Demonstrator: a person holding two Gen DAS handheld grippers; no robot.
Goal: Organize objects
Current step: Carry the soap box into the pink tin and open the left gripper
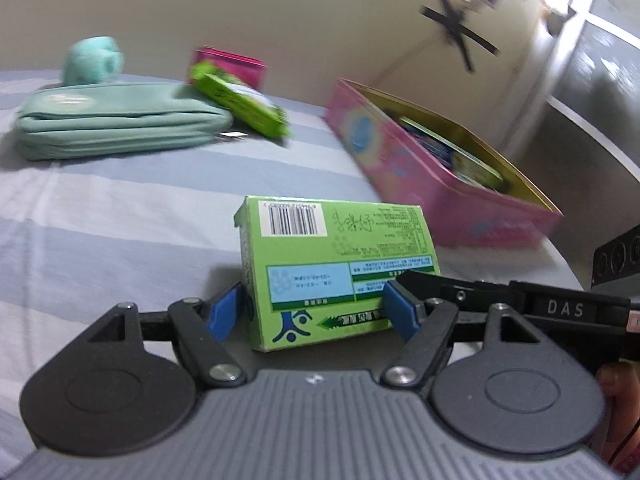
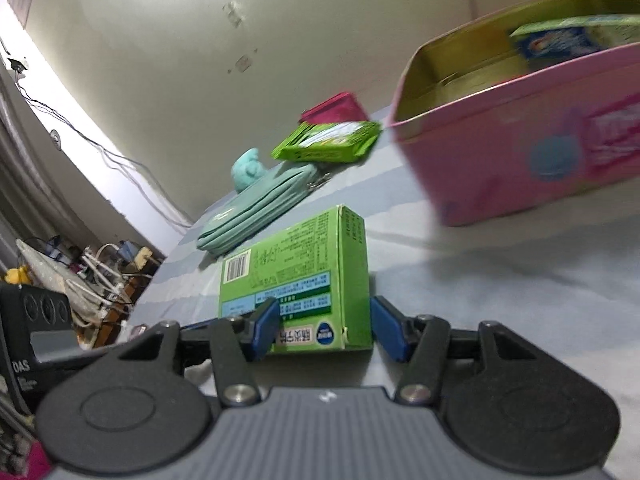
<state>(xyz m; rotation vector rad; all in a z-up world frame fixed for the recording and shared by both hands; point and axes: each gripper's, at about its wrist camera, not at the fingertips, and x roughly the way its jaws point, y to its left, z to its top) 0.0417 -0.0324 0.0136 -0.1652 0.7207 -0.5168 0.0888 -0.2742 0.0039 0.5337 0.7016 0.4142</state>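
Note:
A green carton [image 1: 336, 264] with a barcode sits between the blue pads of my left gripper [image 1: 312, 312], which is shut on its two sides. From the right, the black finger of the right gripper [image 1: 432, 284] reaches the same carton. In the right wrist view my right gripper [image 2: 326, 330] is shut on the near end of the green carton [image 2: 300, 280], and the left gripper's black body [image 2: 36, 344] shows at the left edge. The carton is sharp while the background is blurred. An open pink tin [image 1: 440, 208] [image 2: 500, 152] holding green and blue packets stands close by on the striped bedsheet.
A teal zip pouch [image 1: 120, 124] [image 2: 256, 208] lies farther back with a green packet [image 1: 240, 104] [image 2: 328, 140] leaning on it. Beyond them are a magenta box [image 1: 232, 64] [image 2: 336, 108] and a teal plush toy [image 1: 94, 60] [image 2: 248, 168]. Cables and clutter [image 2: 100, 272] lie past the bed's left edge.

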